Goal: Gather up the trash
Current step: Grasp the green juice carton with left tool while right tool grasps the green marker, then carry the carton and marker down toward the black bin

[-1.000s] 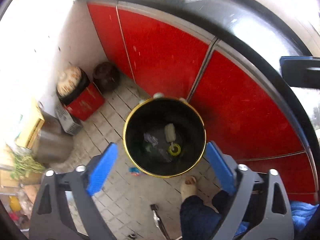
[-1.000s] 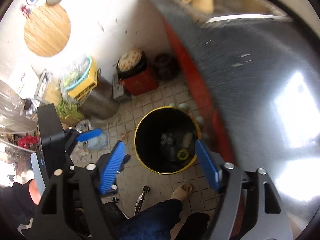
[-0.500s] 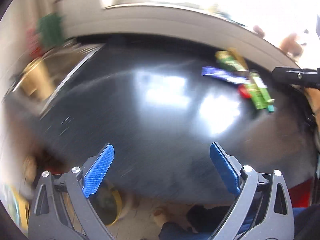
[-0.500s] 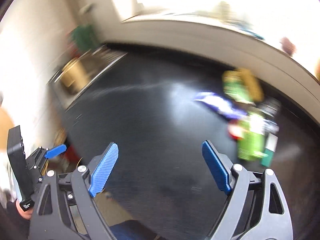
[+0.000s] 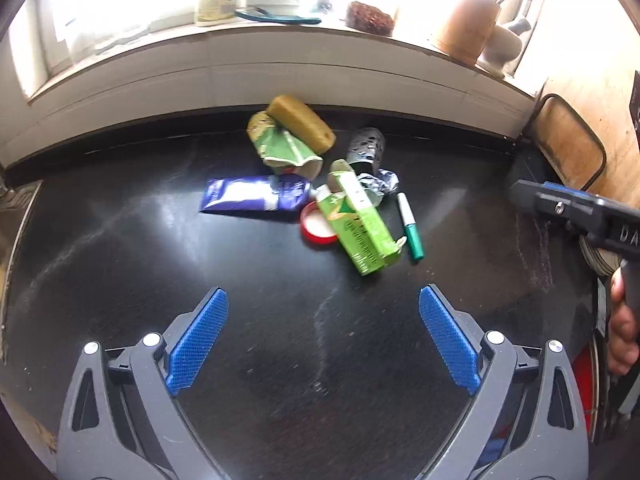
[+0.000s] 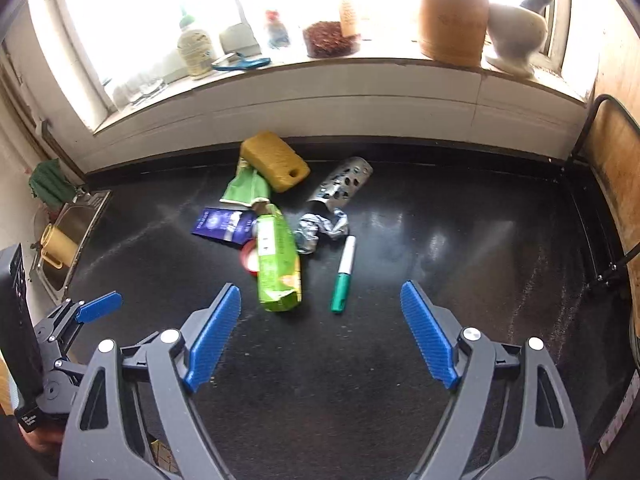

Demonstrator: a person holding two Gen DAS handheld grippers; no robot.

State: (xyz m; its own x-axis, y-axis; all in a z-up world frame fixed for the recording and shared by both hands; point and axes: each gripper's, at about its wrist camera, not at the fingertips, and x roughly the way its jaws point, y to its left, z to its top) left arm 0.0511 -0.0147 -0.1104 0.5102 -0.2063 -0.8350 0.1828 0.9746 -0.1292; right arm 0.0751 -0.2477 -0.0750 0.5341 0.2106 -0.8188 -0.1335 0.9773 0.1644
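The trash lay in a little heap on the black worktop (image 6: 440,240), near the back, under the window sill. Both tongs hung above the near part of the worktop, well apart from the heap. The left tongs (image 5: 323,340) stood wide with nothing in them. The right tongs (image 6: 320,332) stood wide and empty too; they had just closed a little.

The biggest piece was the green carton (image 6: 277,264), lying flat. It looked light and a bit squashed, so I think it would bend if pinched hard. Its long sides looked best to take.

The yellow sponge (image 6: 276,161) at the back looked soft and light, easy to squeeze anywhere.

The purple wrapper (image 6: 222,225) lay flat and thin. I think it would be slippery and hard to lift off the worktop.

The shiny metal tube with holes (image 6: 343,181) looked stiff and could roll.

The crumpled foil (image 6: 320,229) looked very light and would squash.

The green pen (image 6: 343,276) lay alone, thin and stiff; the middle looked best.

The red lid (image 5: 316,227) was partly under the carton.
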